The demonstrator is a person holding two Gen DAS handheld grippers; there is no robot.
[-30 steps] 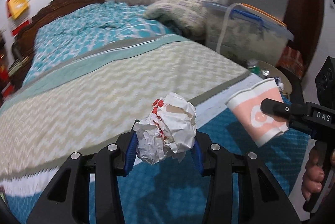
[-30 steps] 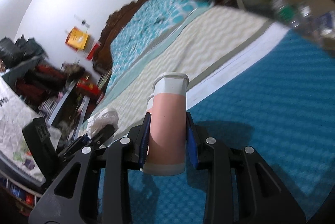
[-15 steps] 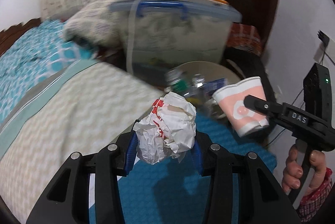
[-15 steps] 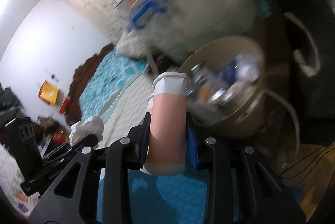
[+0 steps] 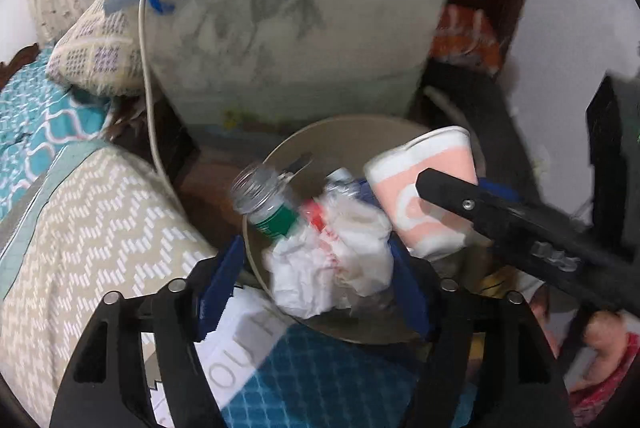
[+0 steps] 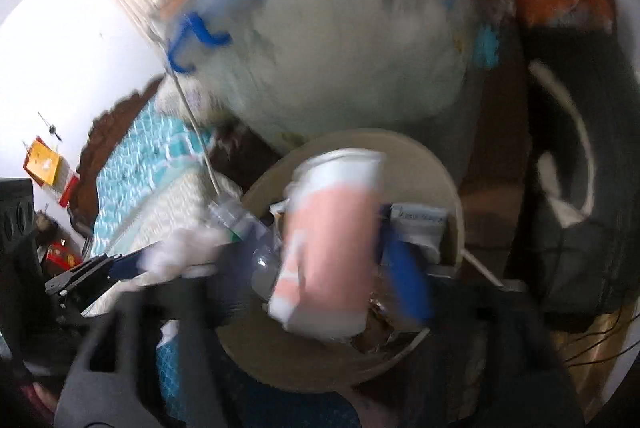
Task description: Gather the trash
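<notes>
A crumpled white and red paper wad (image 5: 332,256) hangs over the round beige trash bin (image 5: 340,132), between the blue pads of my left gripper (image 5: 316,280), whose jaws stand spread wider than the wad. My right gripper (image 6: 320,268) is also spread; the pink and white paper cup (image 6: 332,248) sits loose between its pads over the bin (image 6: 452,188). The cup also shows in the left wrist view (image 5: 428,188). A clear plastic bottle with a green label (image 5: 268,208) and other wrappers lie in the bin. Both views are motion-blurred.
A large clear storage box with a blue handle (image 5: 296,40) stands right behind the bin. The bed with its chevron cover (image 5: 92,228) and blue blanket (image 5: 320,380) lies left and below. A pillow (image 5: 96,56) rests at the back left. A white cable (image 5: 146,76) hangs down.
Both grippers swung right from the bed to over the trash bin. Their jaws have opened, and the paper wad and cup are no longer clamped.
</notes>
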